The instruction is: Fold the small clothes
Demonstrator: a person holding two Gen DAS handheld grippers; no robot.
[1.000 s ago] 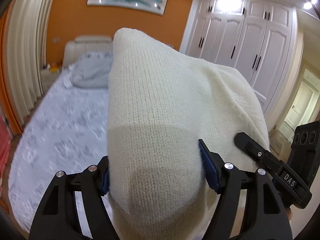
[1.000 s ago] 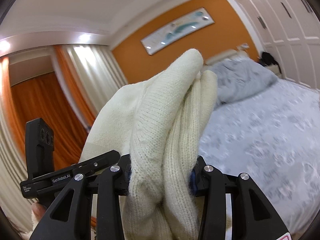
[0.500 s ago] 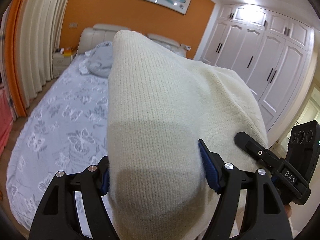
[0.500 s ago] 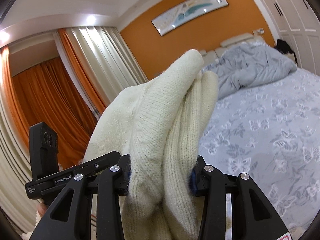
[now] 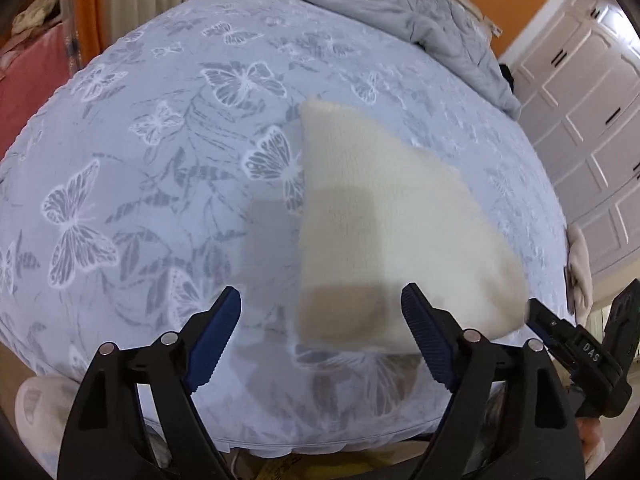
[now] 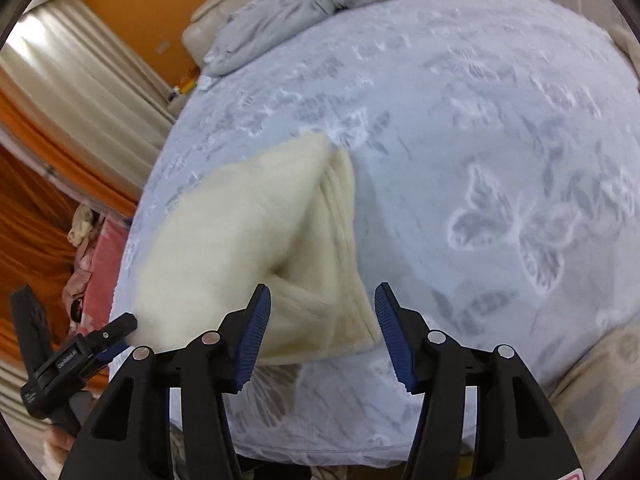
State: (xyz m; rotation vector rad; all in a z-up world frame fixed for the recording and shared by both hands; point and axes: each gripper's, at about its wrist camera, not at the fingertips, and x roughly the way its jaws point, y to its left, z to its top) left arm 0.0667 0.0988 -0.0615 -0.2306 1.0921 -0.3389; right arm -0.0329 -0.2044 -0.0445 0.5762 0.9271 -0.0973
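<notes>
A cream knitted garment (image 5: 384, 232), folded into a thick bundle, lies on the blue butterfly-print bed (image 5: 168, 168). My left gripper (image 5: 320, 312) is open and empty, its near edge of the garment between and just past the fingertips. In the right wrist view the same garment (image 6: 256, 248) lies with its ribbed folded edge toward the right gripper (image 6: 322, 308), which is open and empty just above it. Each gripper shows at the edge of the other's view.
A crumpled grey duvet (image 5: 400, 12) lies at the head of the bed. White wardrobes (image 5: 592, 100) stand to the right. Orange curtains (image 6: 36, 184) and a red-pink cloth pile (image 6: 96, 276) are at the bed's left side. Another pale garment (image 5: 580, 268) hangs at the bed's right edge.
Both grippers held the cream garment up in the air; now they have opened and let it go, and it lies on the bed. Both cameras tilted down toward the bed.
</notes>
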